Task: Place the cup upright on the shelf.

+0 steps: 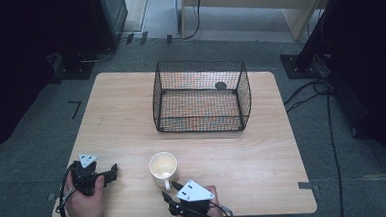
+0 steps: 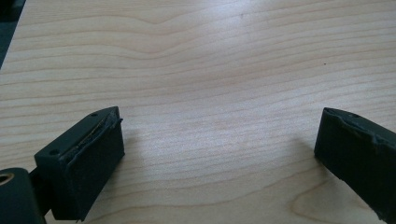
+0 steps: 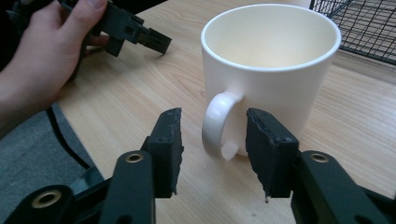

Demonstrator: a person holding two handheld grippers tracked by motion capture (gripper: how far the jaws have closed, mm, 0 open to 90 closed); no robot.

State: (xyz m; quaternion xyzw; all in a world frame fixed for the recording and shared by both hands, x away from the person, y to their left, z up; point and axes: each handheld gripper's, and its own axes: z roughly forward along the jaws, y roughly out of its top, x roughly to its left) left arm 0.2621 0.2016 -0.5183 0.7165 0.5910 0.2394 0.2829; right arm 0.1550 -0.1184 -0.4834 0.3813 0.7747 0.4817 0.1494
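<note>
Now your right gripper (image 3: 212, 140) straddles the mug (image 3: 273, 70) handle, jaws spread; nothing pinched yet, grasp ahead

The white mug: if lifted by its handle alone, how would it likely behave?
The mug looks like glazed ceramic, so probably rigid, slippery and breakable. Its handle sits off-centre between the right gripper's open jaws, so it may swing. It looks empty, so nothing should spill.

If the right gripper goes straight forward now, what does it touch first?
The white mug's handle: it stands between the open jaws of the right gripper, pointing at it. The mug body follows directly behind.
</note>
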